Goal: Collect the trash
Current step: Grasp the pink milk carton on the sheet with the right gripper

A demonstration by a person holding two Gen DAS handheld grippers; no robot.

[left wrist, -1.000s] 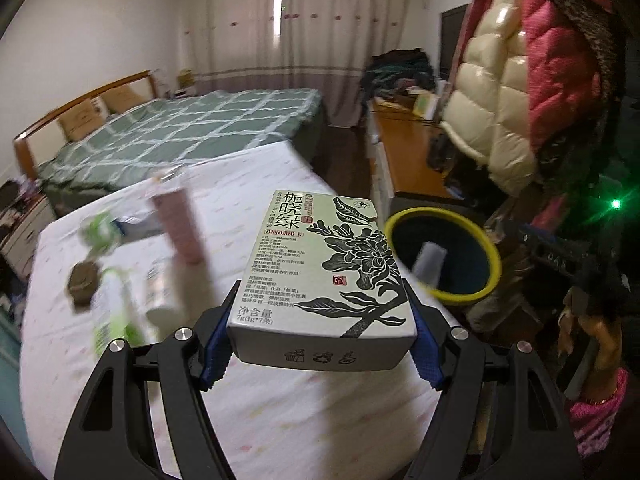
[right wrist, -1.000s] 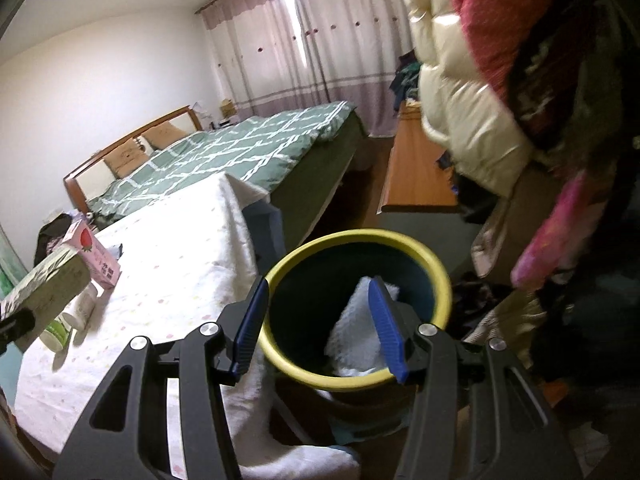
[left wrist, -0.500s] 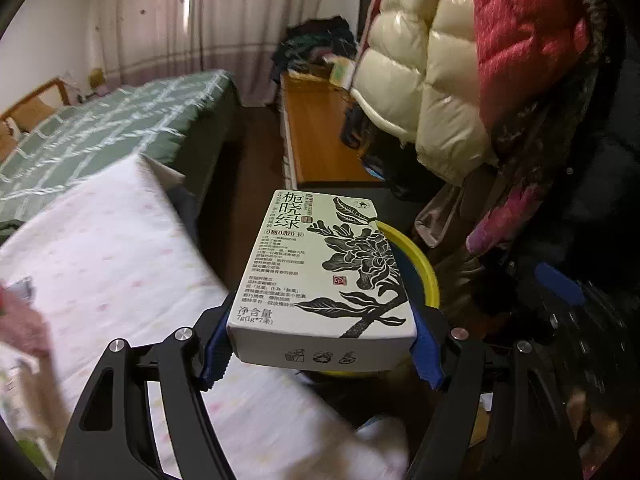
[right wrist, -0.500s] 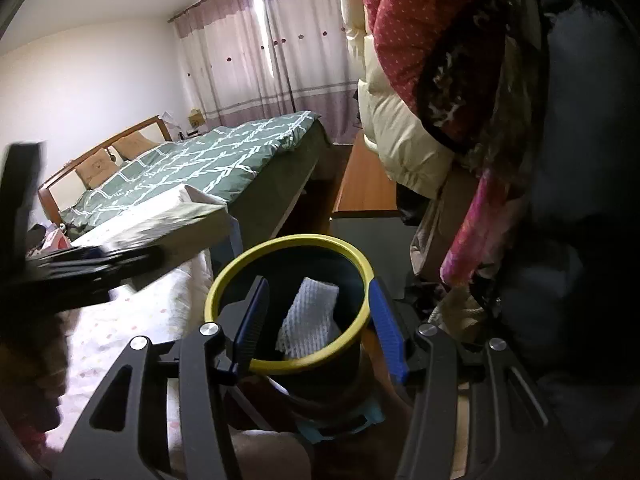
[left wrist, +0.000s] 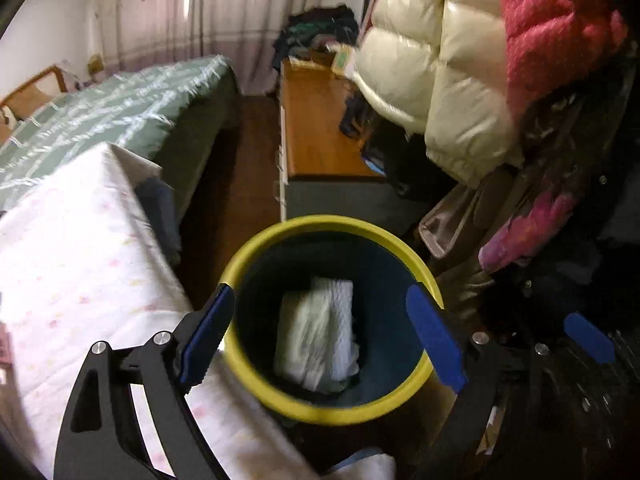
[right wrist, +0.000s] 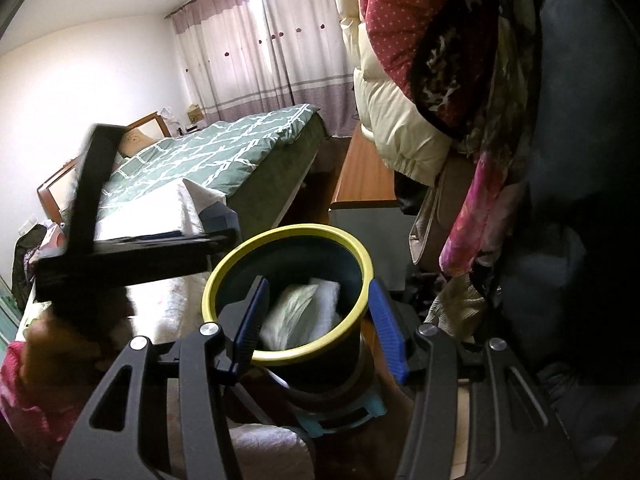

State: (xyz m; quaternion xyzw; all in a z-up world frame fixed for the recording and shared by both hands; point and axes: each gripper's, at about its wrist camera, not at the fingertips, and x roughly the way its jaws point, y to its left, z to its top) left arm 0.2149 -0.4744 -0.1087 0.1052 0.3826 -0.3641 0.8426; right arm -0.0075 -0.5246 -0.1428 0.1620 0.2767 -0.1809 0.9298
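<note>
Left wrist: box [left wrist: 310,334] inside bin [left wrist: 280,402], left gripper [left wrist: 322,334] spread

A box [left wrist: 308,340] lies in the bin [left wrist: 320,410], on a cloth [left wrist: 342,320]. The table [left wrist: 80,272] sits at nine o'clock of the bin, the bed [left wrist: 120,116] at eleven.

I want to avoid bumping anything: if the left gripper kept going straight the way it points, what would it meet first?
Probably the blurred box lying in the yellow-rimmed bin; the open left gripper points into its mouth, though depth is unclear.
</note>
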